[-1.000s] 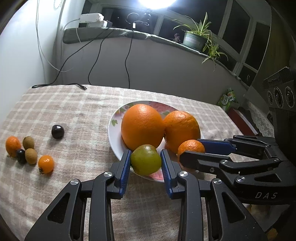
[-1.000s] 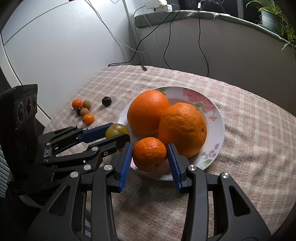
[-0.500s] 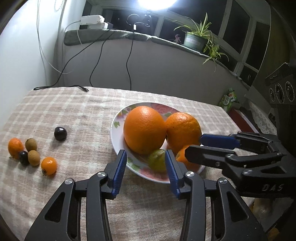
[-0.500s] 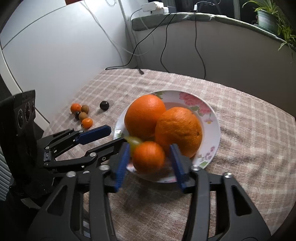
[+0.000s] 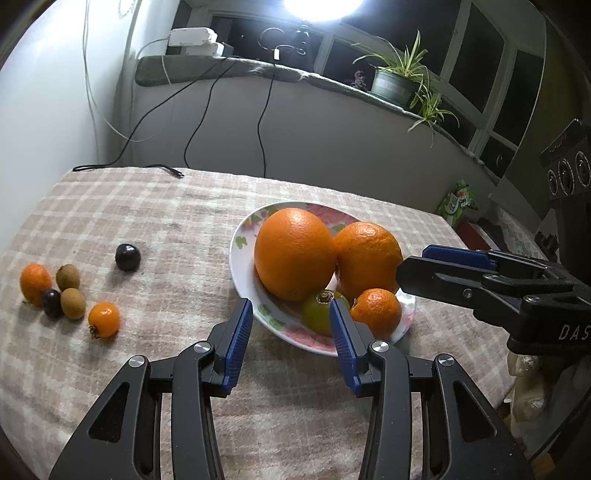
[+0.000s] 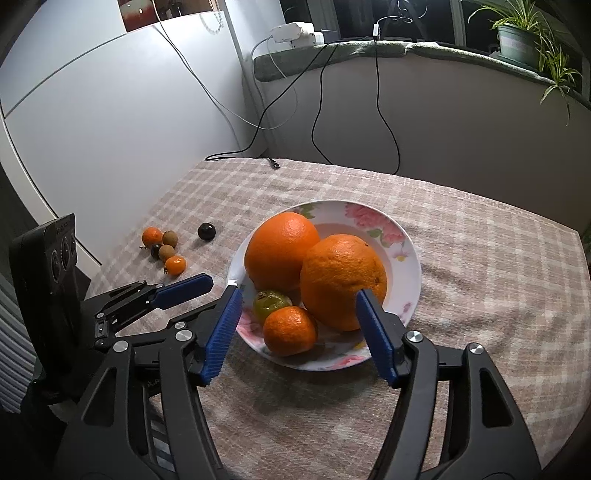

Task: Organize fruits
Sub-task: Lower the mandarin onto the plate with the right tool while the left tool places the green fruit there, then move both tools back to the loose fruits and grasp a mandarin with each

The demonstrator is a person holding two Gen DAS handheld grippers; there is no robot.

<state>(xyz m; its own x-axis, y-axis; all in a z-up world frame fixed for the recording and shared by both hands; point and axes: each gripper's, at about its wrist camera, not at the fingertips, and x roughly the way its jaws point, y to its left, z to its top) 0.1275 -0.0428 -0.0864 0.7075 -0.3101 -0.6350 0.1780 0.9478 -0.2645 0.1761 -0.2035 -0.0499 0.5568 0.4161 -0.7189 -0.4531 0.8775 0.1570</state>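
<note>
Two grippers spread empty, my left gripper [image 5: 291, 325] steady, right gripper [image 6: 297, 319] widening; the small mandarin [image 6: 290, 331] at the plate's [image 6: 412, 258] near rim looks soft, so I'd pinch its middle lightly.

A very bright lamp [image 5: 320, 3] shines from the top and makes a white glare. The windows [image 5: 476, 55] are dark. Fruit leaves soft shadows on the tablecloth [image 5: 166, 221]. Both pictures are sharp but bend round at the dark edges.

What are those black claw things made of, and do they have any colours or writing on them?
Each tool is a black frame of angular struts with triangular cut-outs, joined by round silver bolts. The fingers carry ribbed blue pads. White letters "DAS" mark the side of the right tool. No cables show on them.
</note>
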